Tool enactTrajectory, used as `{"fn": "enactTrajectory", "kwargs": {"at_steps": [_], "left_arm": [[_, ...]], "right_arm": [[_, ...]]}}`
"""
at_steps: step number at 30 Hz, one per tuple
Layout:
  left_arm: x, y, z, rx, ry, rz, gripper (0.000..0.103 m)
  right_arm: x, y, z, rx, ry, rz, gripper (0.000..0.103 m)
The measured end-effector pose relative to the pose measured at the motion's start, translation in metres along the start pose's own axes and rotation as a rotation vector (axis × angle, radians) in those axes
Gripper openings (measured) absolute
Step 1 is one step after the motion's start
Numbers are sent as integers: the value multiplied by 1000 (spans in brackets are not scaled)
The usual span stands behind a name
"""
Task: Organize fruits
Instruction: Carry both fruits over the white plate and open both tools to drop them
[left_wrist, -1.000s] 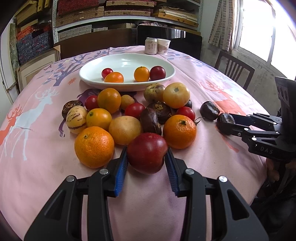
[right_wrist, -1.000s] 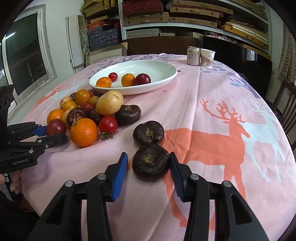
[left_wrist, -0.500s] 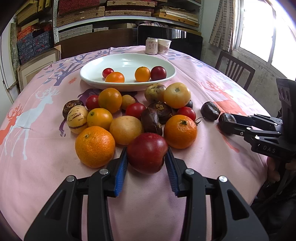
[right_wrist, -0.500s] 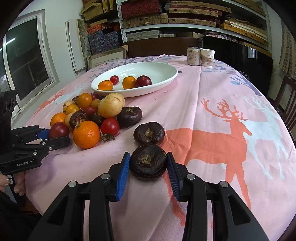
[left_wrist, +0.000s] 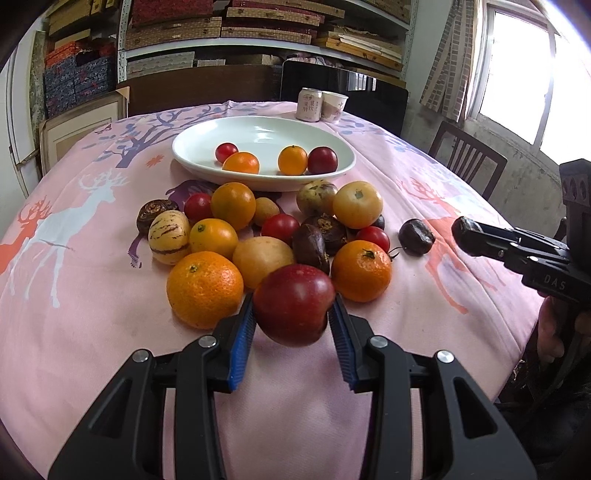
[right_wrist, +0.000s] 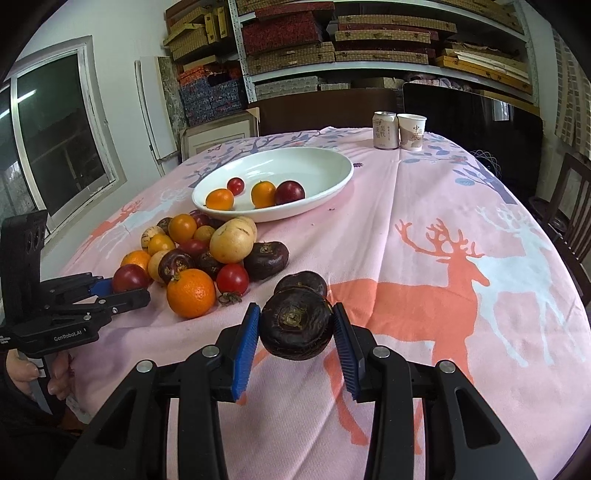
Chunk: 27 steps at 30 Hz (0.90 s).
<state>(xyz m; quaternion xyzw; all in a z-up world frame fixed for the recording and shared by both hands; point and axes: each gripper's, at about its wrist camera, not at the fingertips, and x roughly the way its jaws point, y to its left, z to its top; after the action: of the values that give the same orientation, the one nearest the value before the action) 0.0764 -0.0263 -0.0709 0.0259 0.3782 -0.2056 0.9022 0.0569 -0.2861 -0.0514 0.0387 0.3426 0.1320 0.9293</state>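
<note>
Since a second ago, both held fruits have been raised off the cloth. In the left wrist view the red apple (left_wrist: 293, 304) is pinched between the blue pads of the left gripper (left_wrist: 293, 328), its underside clear of the pink tablecloth (left_wrist: 92, 332). In the right wrist view the dark water chestnut (right_wrist: 295, 323) is clamped likewise by the right gripper (right_wrist: 295, 328), and a second dark chestnut (right_wrist: 301, 282) is half hidden behind it. From the left camera the right gripper's load is seen only as a dark lump at the fingertips (its shape is hard to make out). Part of the heap is masked by nearer fruit, among it a large orange (left_wrist: 205, 288) and a stemmed orange (left_wrist: 361, 270).

On the white dish (left_wrist: 258, 129) four fruits are held: a small red tomato (left_wrist: 226, 152), an orange (left_wrist: 241, 163), a smaller orange (left_wrist: 292, 159) and a dark red plum (left_wrist: 322, 160). Behind the dish a can (right_wrist: 385, 130) and a paper cup (right_wrist: 411, 132) are stood side by side.
</note>
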Motion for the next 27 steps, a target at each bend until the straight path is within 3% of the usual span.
{"fn": "enactTrajectory", "kwargs": {"at_steps": [8, 15, 20, 27], "left_arm": [[-25, 7, 17, -17, -50, -10, 39], [-22, 14, 86, 41, -68, 48, 39], [21, 32, 150, 11, -32, 44, 39], [109, 49, 206, -20, 84, 71, 39]], "right_arm": [[-16, -6, 25, 1, -58, 9, 40], [-11, -15, 99, 16, -151, 19, 40], [34, -13, 154, 26, -142, 37, 40], [138, -15, 189, 41, -4, 42, 40]]}}
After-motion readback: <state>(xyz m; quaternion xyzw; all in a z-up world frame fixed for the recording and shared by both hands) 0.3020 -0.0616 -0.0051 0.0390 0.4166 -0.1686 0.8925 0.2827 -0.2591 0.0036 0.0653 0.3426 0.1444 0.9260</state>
